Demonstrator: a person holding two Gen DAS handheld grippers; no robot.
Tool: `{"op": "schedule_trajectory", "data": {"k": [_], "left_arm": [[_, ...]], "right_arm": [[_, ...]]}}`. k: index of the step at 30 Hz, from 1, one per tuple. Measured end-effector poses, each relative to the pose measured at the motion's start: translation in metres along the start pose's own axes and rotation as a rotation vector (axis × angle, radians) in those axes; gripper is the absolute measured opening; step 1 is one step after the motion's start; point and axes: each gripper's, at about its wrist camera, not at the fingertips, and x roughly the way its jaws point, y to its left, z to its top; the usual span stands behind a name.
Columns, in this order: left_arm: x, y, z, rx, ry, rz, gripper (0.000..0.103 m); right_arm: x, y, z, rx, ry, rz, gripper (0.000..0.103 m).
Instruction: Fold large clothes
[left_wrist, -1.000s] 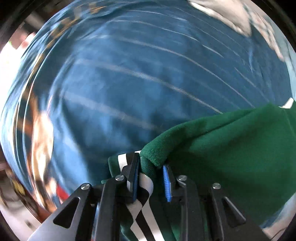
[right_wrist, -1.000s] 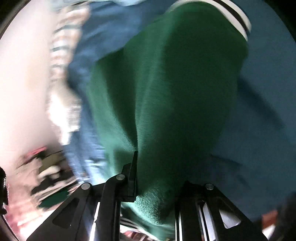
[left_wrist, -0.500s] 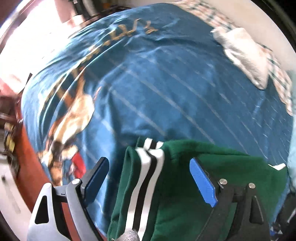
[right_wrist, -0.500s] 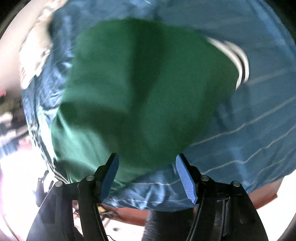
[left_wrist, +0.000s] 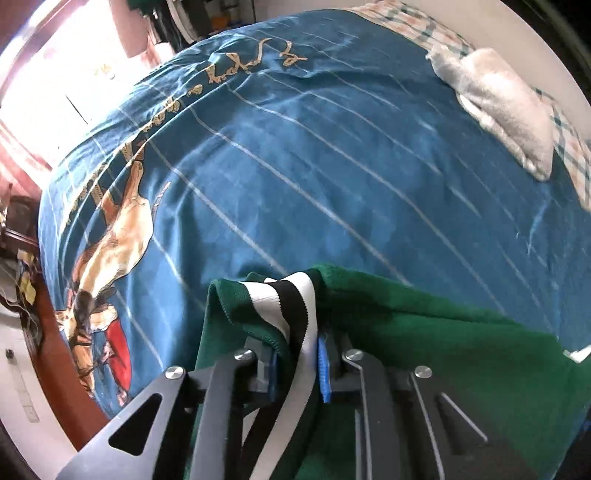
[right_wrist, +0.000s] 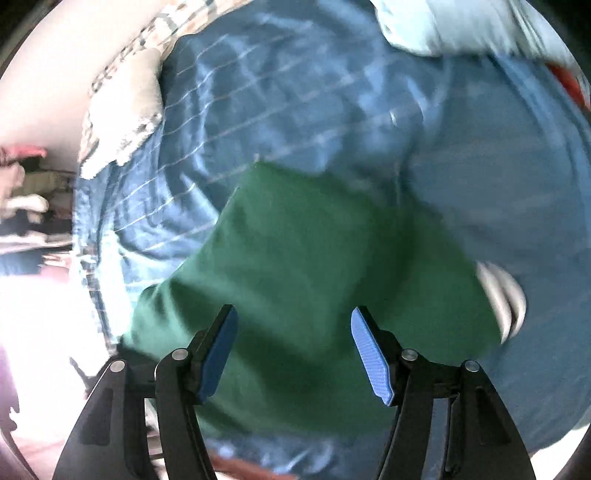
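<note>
A dark green garment (left_wrist: 443, 354) with a white and black striped band (left_wrist: 299, 310) lies on a blue bedspread (left_wrist: 295, 155). My left gripper (left_wrist: 295, 365) is shut on the striped band and the green edge beside it, lifting that edge a little. In the right wrist view the same green garment (right_wrist: 314, 251) spreads below my right gripper (right_wrist: 291, 350), which hangs open above it with nothing between its blue pads. The striped band (right_wrist: 506, 299) shows at the garment's right end, blurred.
A folded white towel (left_wrist: 506, 110) and checked pillow (left_wrist: 569, 140) lie at the bed's far right. The bedspread's printed figure (left_wrist: 110, 251) is near the left edge, above a brown bed frame (left_wrist: 62, 369). A pale cloth (right_wrist: 461, 26) lies at the far side in the right wrist view.
My left gripper opened, then shut again on the striped band. My right gripper let go of the green garment, opened and lifted away as the view rolled.
</note>
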Motion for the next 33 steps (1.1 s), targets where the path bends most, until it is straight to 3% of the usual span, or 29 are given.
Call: {"op": "schedule_trajectory", "data": {"k": [2, 5, 7, 8, 10, 11, 12, 13, 15, 19, 23, 26, 28, 30, 31, 32, 33], "left_arm": [[0.006, 0.006, 0.004, -0.028, 0.017, -0.009, 0.013], [0.02, 0.004, 0.006, -0.018, 0.043, -0.007, 0.013], [0.022, 0.001, 0.005, 0.002, 0.042, 0.002, 0.013], [0.02, 0.001, 0.004, 0.008, 0.041, 0.002, 0.013], [0.018, 0.003, 0.005, 0.006, 0.043, -0.004, 0.013], [0.017, 0.003, 0.004, 0.006, 0.044, -0.006, 0.013], [0.016, 0.002, 0.003, 0.009, 0.045, -0.01, 0.013], [0.015, 0.003, 0.002, 0.014, 0.045, -0.013, 0.014], [0.018, 0.003, 0.005, 0.018, 0.047, -0.019, 0.014], [0.029, 0.004, 0.012, 0.021, 0.066, -0.049, 0.015], [0.05, 0.008, 0.017, 0.006, 0.122, -0.078, 0.021], [0.045, 0.011, 0.02, -0.01, 0.139, -0.09, 0.024], [0.029, 0.013, 0.02, -0.012, 0.129, -0.09, 0.026], [-0.001, 0.014, 0.015, 0.002, 0.051, -0.093, 0.032], [-0.019, 0.016, 0.01, 0.001, 0.01, -0.095, 0.052], [-0.029, 0.02, 0.006, -0.009, -0.004, -0.1, 0.085], [-0.042, 0.025, 0.001, -0.035, -0.024, -0.099, 0.094]], "right_arm": [[0.011, 0.011, 0.019, -0.069, -0.034, -0.022, 0.066], [0.021, 0.027, 0.047, -0.198, -0.095, -0.081, 0.082], [0.036, 0.037, 0.065, -0.266, -0.105, -0.084, 0.083], [0.046, 0.039, 0.071, -0.281, -0.073, -0.074, 0.083], [0.079, 0.039, 0.085, -0.262, 0.083, -0.017, 0.083], [0.093, 0.038, 0.088, -0.239, 0.168, 0.041, 0.073], [0.097, 0.037, 0.089, -0.23, 0.172, 0.053, 0.022], [0.095, 0.041, 0.088, -0.252, 0.135, 0.035, 0.008], [0.089, 0.048, 0.085, -0.285, 0.093, -0.003, 0.007], [0.063, 0.044, 0.084, -0.207, -0.054, -0.009, 0.007], [0.086, 0.039, 0.093, -0.152, -0.042, -0.059, 0.007], [0.114, 0.034, 0.102, -0.114, 0.064, -0.107, 0.013], [0.101, 0.042, 0.104, -0.121, 0.059, -0.127, 0.028], [0.079, 0.058, 0.097, -0.208, 0.036, -0.15, 0.057], [0.07, 0.065, 0.092, -0.242, 0.026, -0.157, 0.064], [0.06, 0.072, 0.085, -0.277, 0.016, -0.166, 0.073], [0.05, 0.079, 0.074, -0.314, 0.005, -0.181, 0.076]]}}
